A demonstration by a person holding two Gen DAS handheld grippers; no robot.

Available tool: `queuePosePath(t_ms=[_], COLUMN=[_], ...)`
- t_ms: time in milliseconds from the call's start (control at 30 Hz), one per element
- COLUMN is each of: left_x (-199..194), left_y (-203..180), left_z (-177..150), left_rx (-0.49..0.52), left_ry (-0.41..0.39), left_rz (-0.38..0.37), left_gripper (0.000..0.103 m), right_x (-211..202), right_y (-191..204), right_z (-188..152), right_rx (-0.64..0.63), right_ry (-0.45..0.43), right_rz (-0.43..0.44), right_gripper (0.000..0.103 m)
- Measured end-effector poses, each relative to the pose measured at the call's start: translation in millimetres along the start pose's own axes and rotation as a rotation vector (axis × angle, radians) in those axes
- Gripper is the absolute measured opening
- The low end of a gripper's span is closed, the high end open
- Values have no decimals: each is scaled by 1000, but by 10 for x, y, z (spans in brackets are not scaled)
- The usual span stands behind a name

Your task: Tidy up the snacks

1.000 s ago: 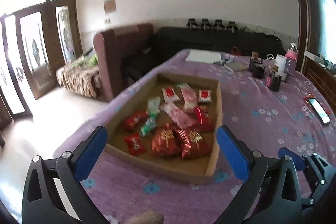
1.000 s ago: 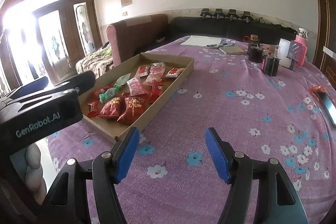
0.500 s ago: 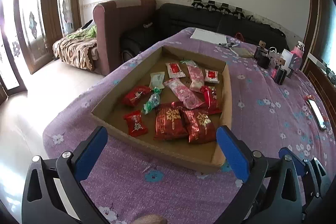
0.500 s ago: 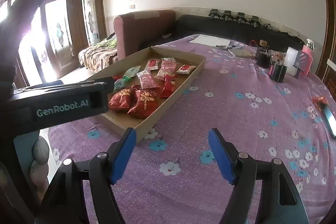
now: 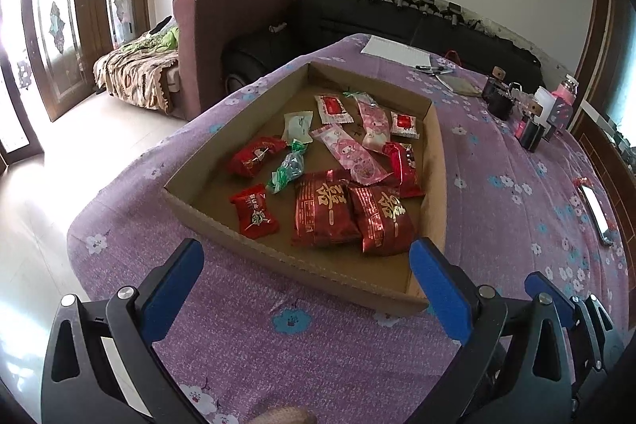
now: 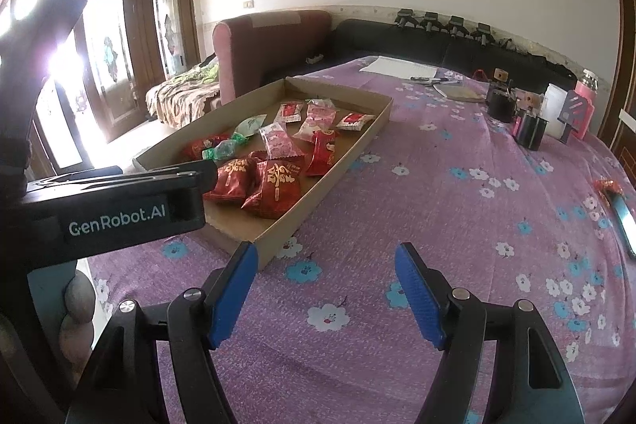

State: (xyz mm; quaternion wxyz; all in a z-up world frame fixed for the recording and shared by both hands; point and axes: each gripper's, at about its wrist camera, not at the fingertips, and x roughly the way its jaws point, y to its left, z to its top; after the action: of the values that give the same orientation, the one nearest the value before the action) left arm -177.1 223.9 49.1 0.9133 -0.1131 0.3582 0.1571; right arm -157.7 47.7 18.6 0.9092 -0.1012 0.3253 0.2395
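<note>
The shallow brown cardboard tray [image 5: 431,161] of red and pink snack packets [image 5: 324,213] sits dead ahead of the left claw [image 5: 306,289], its long side running away. Left claw's wide open and empty; right claw [image 6: 326,289], also open and empty, hangs over the bare purple-flowered tabletop [image 6: 457,217] with the tray off to its left, so left's nearer.

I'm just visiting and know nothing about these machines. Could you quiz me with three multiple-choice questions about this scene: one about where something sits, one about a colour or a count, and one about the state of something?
1. Where do the snack packets lie?
A. Inside the cardboard tray
B. Scattered on the floor
C. On the sofa

2. How many large dark red packets with gold characters lie side by side at the tray's near end?
A. Five
B. Two
C. None

3. How do the left tongs stand?
A. Clamped on a green candy
B. Shut with nothing in them
C. Open with nothing in them

Answers:
1. A: the snack packets all rest within the walls of the cardboard tray on the purple flowered tablecloth.
2. B: two large dark red packets lie next to each other there.
3. C: the left tongs have blue pads standing wide apart, short of the tray.
</note>
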Motion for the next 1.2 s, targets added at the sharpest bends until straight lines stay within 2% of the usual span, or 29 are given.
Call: queuePosePath(t_ms=[1200], left_x=[63], left_y=[15], left_z=[-36], left_rx=[-21], left_ry=[29], left_rz=[-4], left_gripper=[103], right_x=[28], right_y=[-6], right_z=[-33], right_rx=[-1], right_ry=[13], right_rz=[5], right_gripper=[73])
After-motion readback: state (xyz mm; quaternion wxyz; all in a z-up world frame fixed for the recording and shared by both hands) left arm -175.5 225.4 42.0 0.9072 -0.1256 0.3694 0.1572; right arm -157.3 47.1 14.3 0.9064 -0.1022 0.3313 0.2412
